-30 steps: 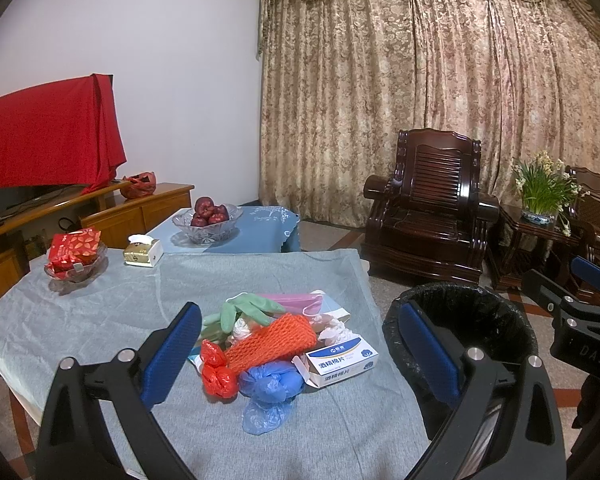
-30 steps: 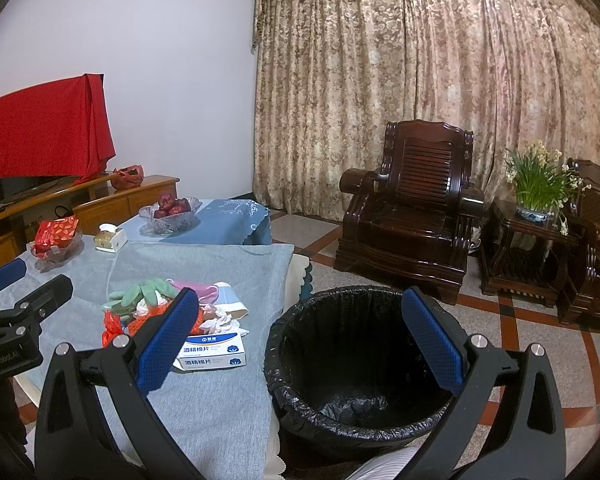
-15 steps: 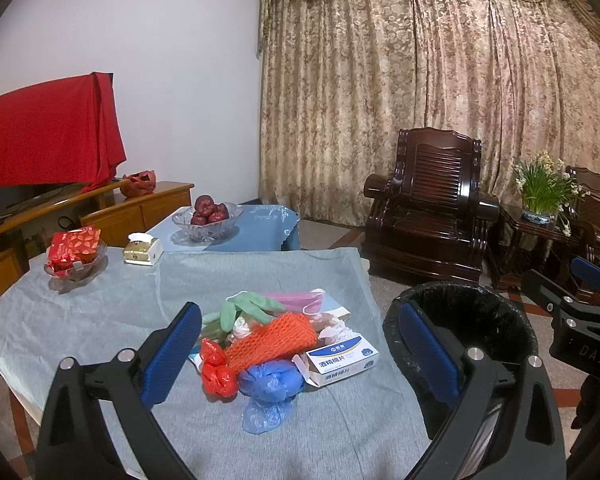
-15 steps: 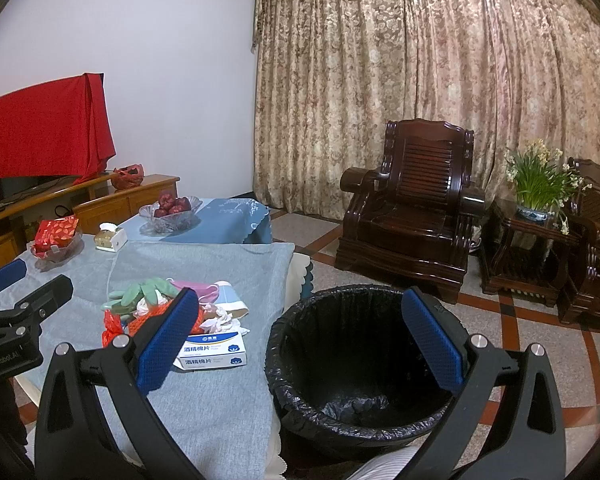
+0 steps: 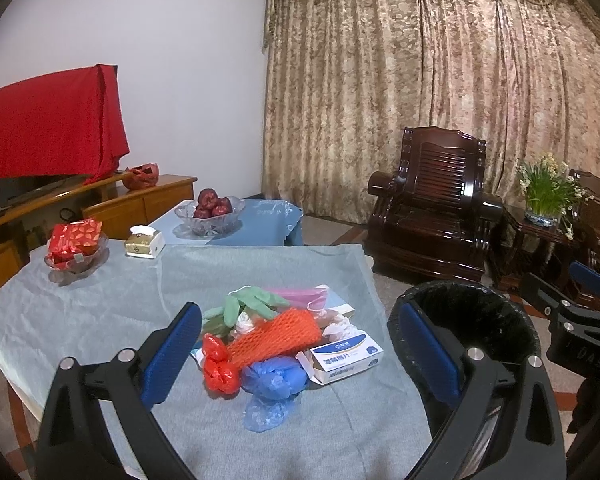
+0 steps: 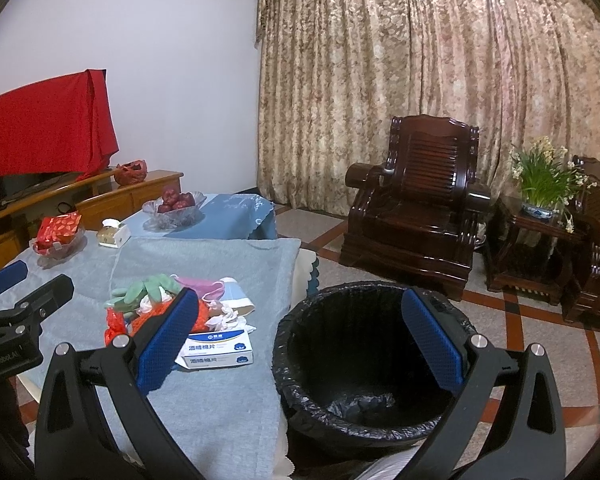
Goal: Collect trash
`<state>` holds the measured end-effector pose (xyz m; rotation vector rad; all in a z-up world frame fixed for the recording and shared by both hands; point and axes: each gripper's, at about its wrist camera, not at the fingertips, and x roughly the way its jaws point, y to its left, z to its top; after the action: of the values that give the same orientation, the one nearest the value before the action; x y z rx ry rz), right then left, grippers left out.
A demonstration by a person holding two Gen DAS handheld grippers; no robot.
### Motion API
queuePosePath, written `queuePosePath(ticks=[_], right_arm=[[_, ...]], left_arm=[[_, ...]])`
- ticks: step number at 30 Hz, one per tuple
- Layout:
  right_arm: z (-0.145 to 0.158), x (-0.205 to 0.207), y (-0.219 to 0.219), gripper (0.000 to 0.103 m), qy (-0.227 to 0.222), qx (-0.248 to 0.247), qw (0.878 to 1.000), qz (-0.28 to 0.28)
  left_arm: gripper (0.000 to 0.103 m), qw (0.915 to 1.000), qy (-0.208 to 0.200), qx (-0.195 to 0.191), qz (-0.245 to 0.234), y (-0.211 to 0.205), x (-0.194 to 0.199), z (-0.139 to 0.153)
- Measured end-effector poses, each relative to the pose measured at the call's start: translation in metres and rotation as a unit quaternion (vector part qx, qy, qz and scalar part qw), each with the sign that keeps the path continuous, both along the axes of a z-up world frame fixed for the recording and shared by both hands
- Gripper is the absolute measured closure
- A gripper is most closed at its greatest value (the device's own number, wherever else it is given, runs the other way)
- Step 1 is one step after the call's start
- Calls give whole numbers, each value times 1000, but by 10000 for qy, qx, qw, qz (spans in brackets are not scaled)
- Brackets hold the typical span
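A heap of trash lies on the grey tablecloth (image 5: 112, 300): an orange foam net (image 5: 274, 336), a red plastic bag (image 5: 218, 366), a crumpled blue bag (image 5: 274, 378), green gloves (image 5: 250, 304), a pink mask (image 5: 304, 294) and a white-and-blue box (image 5: 346, 354) (image 6: 218, 350). A bin with a black liner (image 6: 364, 364) (image 5: 484, 316) stands on the floor to the right of the table. My left gripper (image 5: 300, 354) hangs open in front of the heap, nothing between its fingers. My right gripper (image 6: 300, 340) is open above the bin's near rim, empty.
Farther back on the table are a glass dish with red packets (image 5: 74, 246), a small tissue box (image 5: 144, 242) and a glass bowl of red fruit (image 5: 210, 214). A dark wooden armchair (image 6: 416, 204), a side table with a flowering plant (image 6: 542, 182) and a wooden cabinet (image 5: 112, 204) surround the space.
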<state>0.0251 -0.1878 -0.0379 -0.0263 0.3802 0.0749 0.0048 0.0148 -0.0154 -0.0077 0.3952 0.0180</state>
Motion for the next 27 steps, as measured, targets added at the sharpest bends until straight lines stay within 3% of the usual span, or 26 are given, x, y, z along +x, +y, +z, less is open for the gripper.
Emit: queuePosePath(ticks=[8, 19, 21, 24, 27], right_arm=[[-11, 21, 27, 5, 253, 62, 9993, 276], [-57, 62, 82, 5, 705, 8, 9947, 749], [-65, 68, 88, 7, 788, 26, 9936, 810], [-77, 75, 99, 19, 914, 120, 9906, 1012], [-90, 83, 113, 23, 1107, 198, 9858, 1251]], left_arm=[[6, 9989, 106, 86, 455, 42, 17, -14], [6, 9927, 417, 426, 1052, 105, 34, -58], [6, 9924, 552, 381, 1028, 110, 38, -68], [6, 9912, 776, 288, 1029, 118, 44, -84], [7, 9898, 928, 250, 1048, 123, 48, -96]])
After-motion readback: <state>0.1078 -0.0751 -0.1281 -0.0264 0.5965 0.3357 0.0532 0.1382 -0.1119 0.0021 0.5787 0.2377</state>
